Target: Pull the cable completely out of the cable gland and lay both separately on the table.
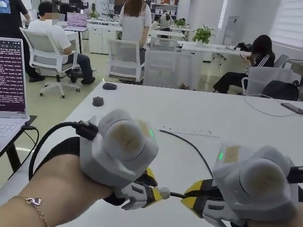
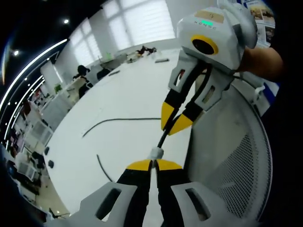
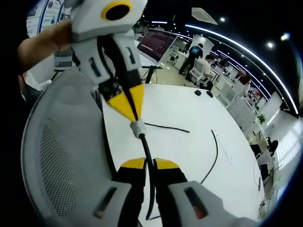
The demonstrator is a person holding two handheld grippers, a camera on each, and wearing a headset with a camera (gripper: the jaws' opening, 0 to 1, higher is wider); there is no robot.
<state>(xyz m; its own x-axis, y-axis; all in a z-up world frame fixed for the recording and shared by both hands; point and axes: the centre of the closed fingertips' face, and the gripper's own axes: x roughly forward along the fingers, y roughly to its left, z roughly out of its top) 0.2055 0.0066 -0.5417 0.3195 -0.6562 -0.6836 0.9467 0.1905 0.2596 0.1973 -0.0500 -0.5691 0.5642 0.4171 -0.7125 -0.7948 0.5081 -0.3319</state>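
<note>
A small white cable gland (image 1: 164, 193) sits on the end of a thin black cable (image 1: 189, 144). My left gripper (image 1: 152, 191) is shut on the gland (image 2: 155, 153), low over the table's near edge. Just to its right, my right gripper (image 1: 191, 195) is shut on the cable (image 3: 147, 153) a short way from the gland (image 3: 137, 128). The two grippers face each other tip to tip, and a short stretch of cable (image 2: 164, 138) shows between them. From the right gripper the cable trails away over the white table (image 1: 199, 109).
A white mesh chair back (image 2: 232, 142) stands close under the grippers. A laptop (image 1: 12, 80) stands on a side table at left. Two small dark objects (image 1: 98, 100) lie far left on the table and a phone (image 1: 292, 108) at far right. People sit at desks beyond.
</note>
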